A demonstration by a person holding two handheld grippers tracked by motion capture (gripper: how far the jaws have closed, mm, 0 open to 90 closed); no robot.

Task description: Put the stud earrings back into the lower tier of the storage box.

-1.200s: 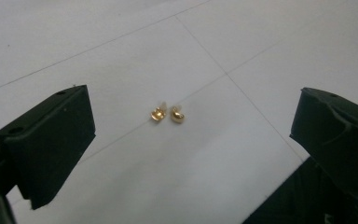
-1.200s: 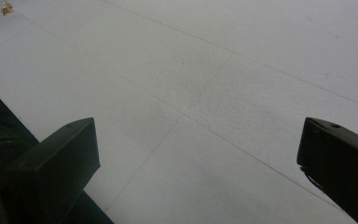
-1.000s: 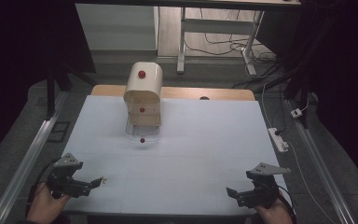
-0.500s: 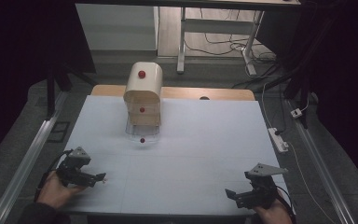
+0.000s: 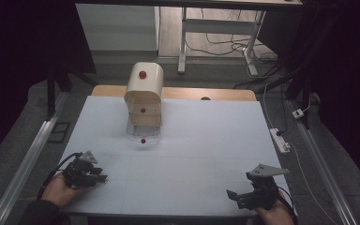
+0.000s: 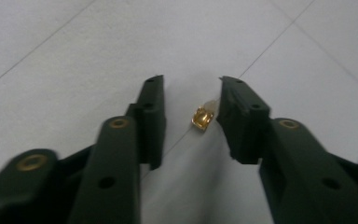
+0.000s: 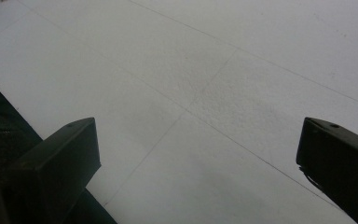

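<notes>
My left gripper [image 5: 101,175] lies low over the white table top [image 5: 192,140] near its front left corner, held by a hand. In the left gripper view a small gold-coloured piece [image 6: 202,118] lies on the table between the jaws of the left gripper [image 6: 191,100], close against the right jaw and with a gap to the left one. These jaws have just been closing around it. At the front right, my right gripper [image 5: 235,197] stands wide open, and the right gripper view has bare table between the fingers of the right gripper [image 7: 198,140].
A cream round-topped cabinet [image 5: 143,93] with red knobs stands at the back middle, with a clear drawer [image 5: 143,133] pulled out at its foot. A white power strip [image 5: 280,139] lies off the right edge. A metal rail [image 5: 28,159] runs along the left.
The left gripper has moved a little right and away from the front edge, sinking toward the table, and its jaws have narrowed. The right gripper has kept still.
</notes>
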